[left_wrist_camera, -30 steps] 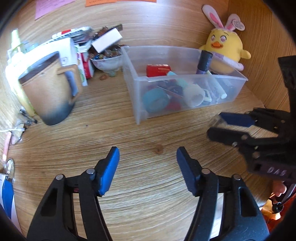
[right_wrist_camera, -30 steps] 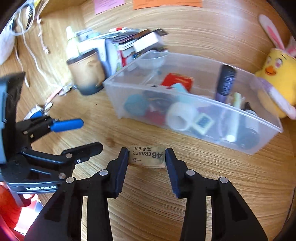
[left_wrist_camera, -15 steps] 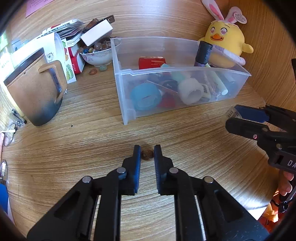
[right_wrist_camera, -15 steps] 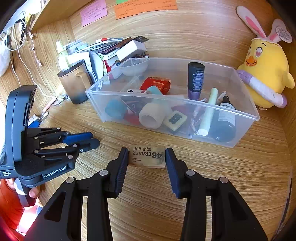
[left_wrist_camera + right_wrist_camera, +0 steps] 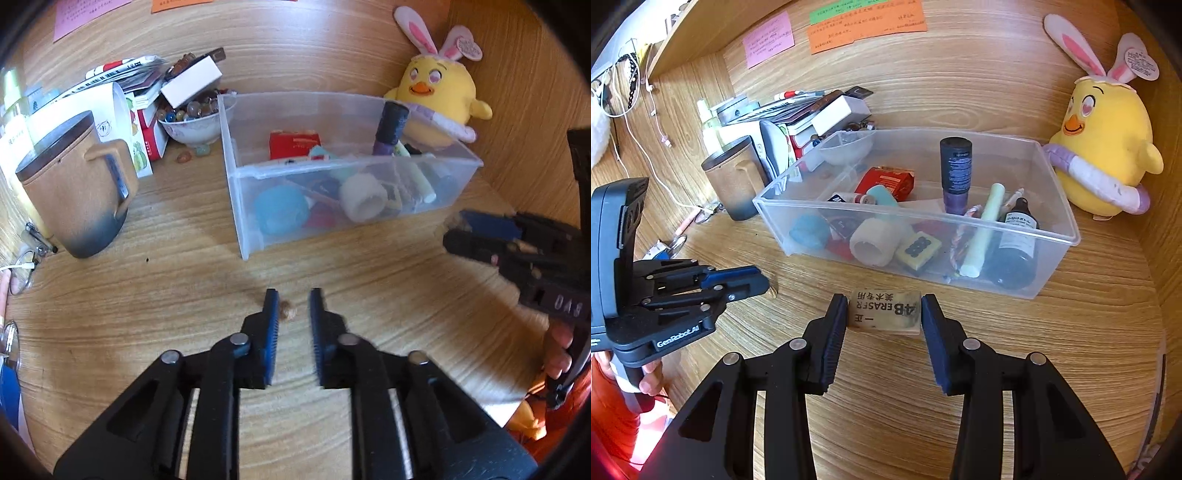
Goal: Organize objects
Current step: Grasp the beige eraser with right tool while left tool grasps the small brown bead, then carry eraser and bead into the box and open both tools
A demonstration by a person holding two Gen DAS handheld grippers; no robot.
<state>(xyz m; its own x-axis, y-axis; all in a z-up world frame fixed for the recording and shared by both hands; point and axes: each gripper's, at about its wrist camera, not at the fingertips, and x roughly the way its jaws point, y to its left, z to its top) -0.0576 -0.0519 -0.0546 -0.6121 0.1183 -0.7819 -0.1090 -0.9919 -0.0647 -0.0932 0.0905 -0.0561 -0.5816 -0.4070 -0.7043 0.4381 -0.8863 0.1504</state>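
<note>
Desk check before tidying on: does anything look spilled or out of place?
Yes. Two small stones lie loose on the desk beside the bowl heaped with them, as if spilled.

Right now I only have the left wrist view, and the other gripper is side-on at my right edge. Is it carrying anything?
Observer: Yes. In the right wrist view, the right gripper is shut on a tan eraser printed 4B ERASER.
Operator: Is it inside the bin?
Observer: No. The eraser is on the near side of the clear bin, outside its front wall.
Operator: What lies at the bin's right end? It is blurred through the wall here.
Observer: A dark bottle with a white label lies on its side beside a pale green stick.
</note>
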